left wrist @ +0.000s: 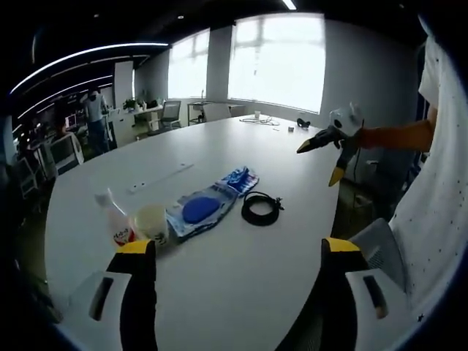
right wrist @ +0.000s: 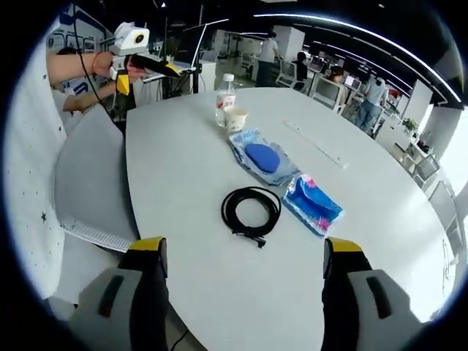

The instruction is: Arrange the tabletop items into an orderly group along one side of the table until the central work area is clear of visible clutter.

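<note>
The clutter sits in a loose row near the bench's [right wrist: 183, 190] edge: a plastic bottle [right wrist: 224, 99] with a red label, a paper cup [right wrist: 235, 119] touching or just beside it, a clear pouch with a round blue pad [right wrist: 262, 159], a coiled black cable [right wrist: 251, 210] and a blue patterned packet [right wrist: 313, 202]. In the left gripper view the same things run bottle [left wrist: 117, 223], cup [left wrist: 152, 223], pouch [left wrist: 197, 210], packet [left wrist: 238, 179], with the cable [left wrist: 260, 208] just right of the pouch.

The left hand-held gripper [left wrist: 238, 263] hangs above the near edge with jaws wide apart and nothing between them. The right hand-held gripper [right wrist: 245, 263] is likewise spread and empty, over the edge near the cable; it also shows far right in the left gripper view [left wrist: 325, 150].

To my eye nothing is gripped yet. The bottle looks likeliest to tip if nudged high, and could knock the cup over. The cable may uncoil or snag a packet when dragged. The slick pouches may slip from the jaws.

The bottle's label is too small to read.
</note>
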